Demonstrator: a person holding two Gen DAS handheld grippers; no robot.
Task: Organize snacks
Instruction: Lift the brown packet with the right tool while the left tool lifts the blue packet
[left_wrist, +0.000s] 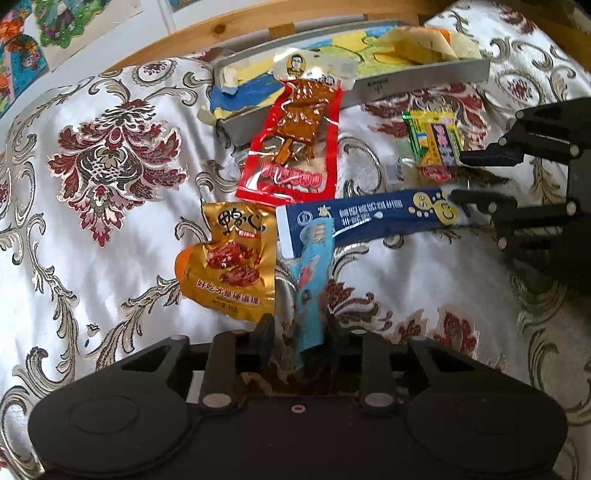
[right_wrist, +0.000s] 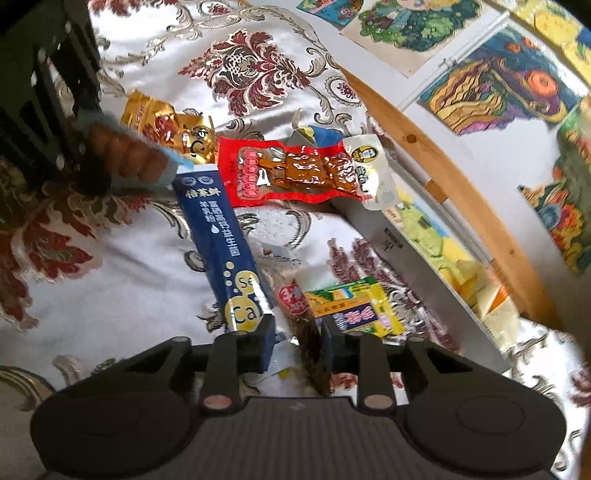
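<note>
Blue stick pack (left_wrist: 364, 221): a long navy sachet, lying on the patterned cloth (left_wrist: 92, 221); in the left wrist view its long axis runs roughly left to right, its yellow-dotted end toward the right gripper (left_wrist: 458, 177).
Right gripper: we see its lower finger at that dotted end of the stick pack. In the right wrist view the right gripper (right_wrist: 297, 341) has its fingers apart, the pack's end against the left finger; whether it bears on the pack we cannot tell. A dark brown scrap sits between the fingers too.
Light blue packet (left_wrist: 312, 280): a slim sausage packet, pinched between the fingers of the left gripper (left_wrist: 297, 326), standing up out of them and crossing over the white end of the stick pack.
Key relation: we judge the stick pack lies lengthwise out from the right gripper, so that hand is the nearer for it; the left hand is already occupied.
Gold pouch (left_wrist: 232, 262): just left of the light blue packet, flat on the cloth.
Red packet (left_wrist: 295, 147): beyond the stick pack, its top resting over the rim of the grey tray (left_wrist: 424, 79).
Yellow-green packet (left_wrist: 434, 142): near the right gripper's upper finger, on the cloth.
Tray: at the far edge by the wooden rail (left_wrist: 229, 26); likely where the snacks go.
</note>
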